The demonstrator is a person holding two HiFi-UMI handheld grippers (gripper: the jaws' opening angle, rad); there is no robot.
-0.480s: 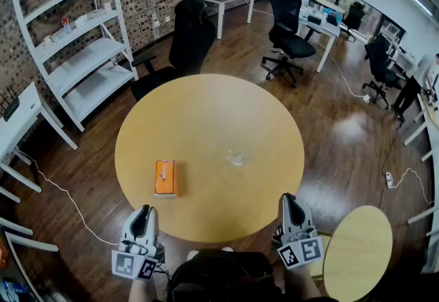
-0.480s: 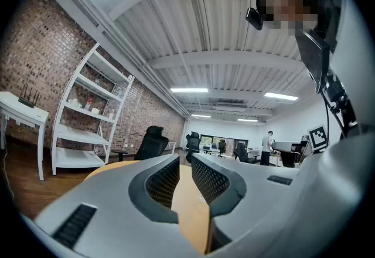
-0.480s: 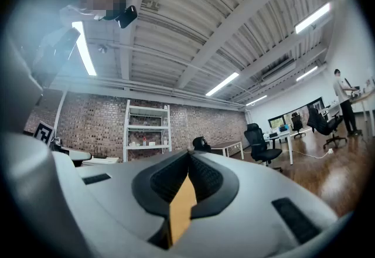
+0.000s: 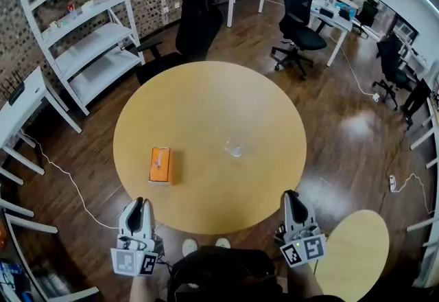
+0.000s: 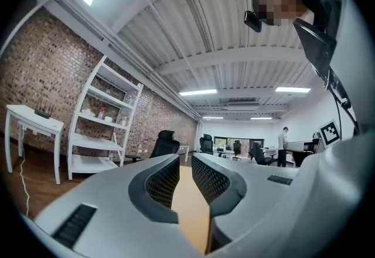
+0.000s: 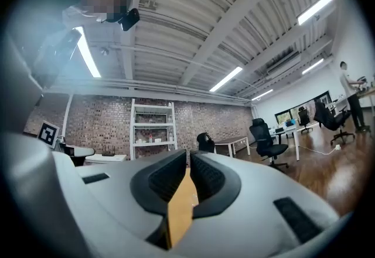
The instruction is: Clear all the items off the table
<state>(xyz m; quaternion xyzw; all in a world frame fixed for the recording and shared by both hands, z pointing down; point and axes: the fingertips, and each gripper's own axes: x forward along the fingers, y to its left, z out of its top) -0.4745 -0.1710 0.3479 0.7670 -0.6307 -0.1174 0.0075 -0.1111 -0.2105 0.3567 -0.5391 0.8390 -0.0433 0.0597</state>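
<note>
**Head view.** The round bench (image 4: 206,98) carries two things. An orange box (image 4: 160,165) lies at about 8 o'clock from its centre. A small clear object (image 4: 234,149), too faint to identify, lies just off centre at about 3 o'clock, well apart from the box. The left gripper (image 4: 137,204) hangs at the rim at 7 o'clock and the right gripper (image 4: 291,196) at 5 o'clock, and neither touches an item.

Against the frame half a second earlier, the whole scene has slid: the bench's near rim and the box sit slightly higher. The person's shoes (image 4: 190,247) show more fully below the rim. The box and the clear object keep the same places on the bench top, and both grippers keep the same poses. The change is probably one of stance or head angle only, so nothing has been cleared yet.

**Left gripper view.** The jaws stand drawn nearly together, leaving a thin slit. Only the bench top shows through it, so the gripper holds nothing. The box is not visible here.

**Right gripper view.** The jaws are pressed together at the tips and hold nothing, with a sliver of bench top below them. Either gripper must spread its jaws before taking an item, and the box is the nearer target for the left one.
</note>
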